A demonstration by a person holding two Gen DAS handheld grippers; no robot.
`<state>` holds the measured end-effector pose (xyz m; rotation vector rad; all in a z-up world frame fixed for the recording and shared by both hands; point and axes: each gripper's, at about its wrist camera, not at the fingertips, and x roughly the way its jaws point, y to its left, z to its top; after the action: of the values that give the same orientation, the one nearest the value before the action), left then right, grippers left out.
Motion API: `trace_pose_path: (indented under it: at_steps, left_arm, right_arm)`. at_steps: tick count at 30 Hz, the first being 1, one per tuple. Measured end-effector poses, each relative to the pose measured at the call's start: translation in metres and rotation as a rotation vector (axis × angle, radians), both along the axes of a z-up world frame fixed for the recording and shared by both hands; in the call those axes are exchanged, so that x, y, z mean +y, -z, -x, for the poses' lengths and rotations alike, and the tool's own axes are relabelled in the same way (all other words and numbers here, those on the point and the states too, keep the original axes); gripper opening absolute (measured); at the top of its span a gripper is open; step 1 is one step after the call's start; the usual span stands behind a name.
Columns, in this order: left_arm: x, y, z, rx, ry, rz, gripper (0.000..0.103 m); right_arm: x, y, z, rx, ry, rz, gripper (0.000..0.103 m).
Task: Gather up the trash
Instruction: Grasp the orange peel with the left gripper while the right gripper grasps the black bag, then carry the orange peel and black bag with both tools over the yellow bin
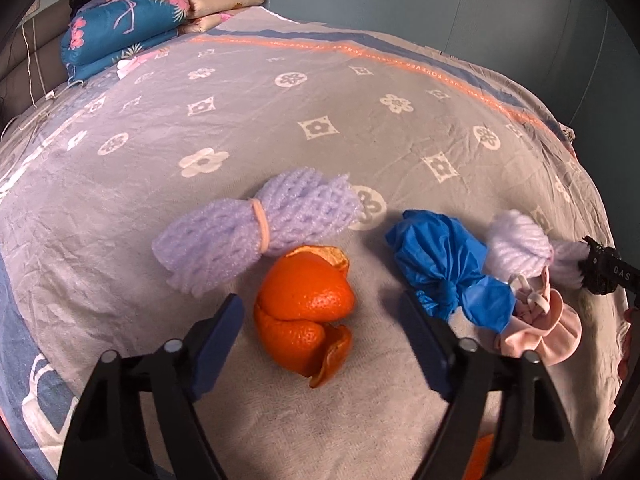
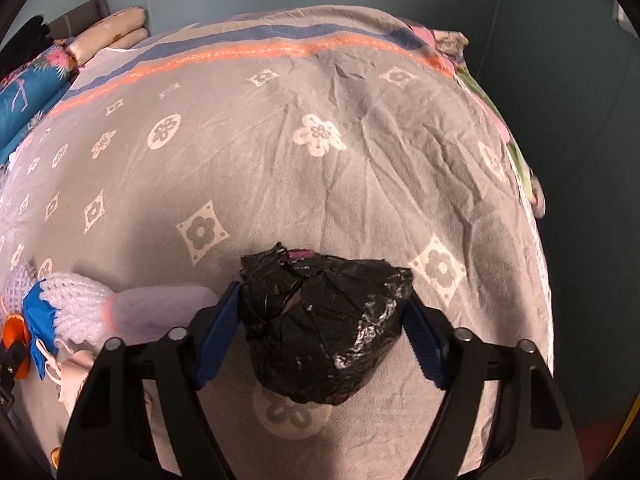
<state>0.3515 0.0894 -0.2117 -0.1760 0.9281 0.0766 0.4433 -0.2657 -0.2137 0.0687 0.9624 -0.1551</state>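
Observation:
In the left wrist view an orange peel [image 1: 305, 311] lies on the bed between the wide-open fingers of my left gripper [image 1: 320, 316], untouched. Behind it lies a lilac foam net bundle [image 1: 256, 228]. To the right lie a knotted blue plastic bag [image 1: 444, 266], a second lilac foam net [image 1: 520, 248] and a pink cloth mask [image 1: 540, 320]. In the right wrist view my right gripper [image 2: 324, 312] stands open around a crumpled black plastic bag [image 2: 324, 320], its left pad [image 2: 220, 320] touching the bag. The lilac net [image 2: 120, 308] lies to the left.
The bed has a grey flower-patterned blanket [image 1: 320, 120]. Folded blue floral quilts [image 1: 120, 28] and beige pillows [image 1: 228, 0] are stacked at the headboard, far left. The bed's right edge [image 2: 536, 240] drops off beside a teal wall.

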Motion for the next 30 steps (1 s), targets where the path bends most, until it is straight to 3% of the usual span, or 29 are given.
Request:
trace_pose_path:
  at_steps: [5, 9, 16, 30]
  left_arm:
    - [-0.003, 0.002, -0.001, 0.015, -0.001, -0.022, 0.042]
    - [-0.003, -0.001, 0.000, 0.022, -0.006, 0.003, 0.034]
    - [-0.003, -0.021, 0.009, -0.019, 0.017, 0.061, 0.032]
    - [0.003, -0.053, 0.039, -0.094, 0.021, 0.126, 0.032]
  right_arm:
    - [-0.001, 0.003, 0.003, -0.001, -0.001, -0.026, 0.060]
    - [-0.001, 0.002, 0.005, -0.005, 0.001, -0.043, 0.054]
    - [-0.011, -0.017, 0.017, -0.026, 0.017, -0.139, 0.047]
    - [-0.013, -0.078, 0.079, -0.070, -0.023, -0.171, 0.047]
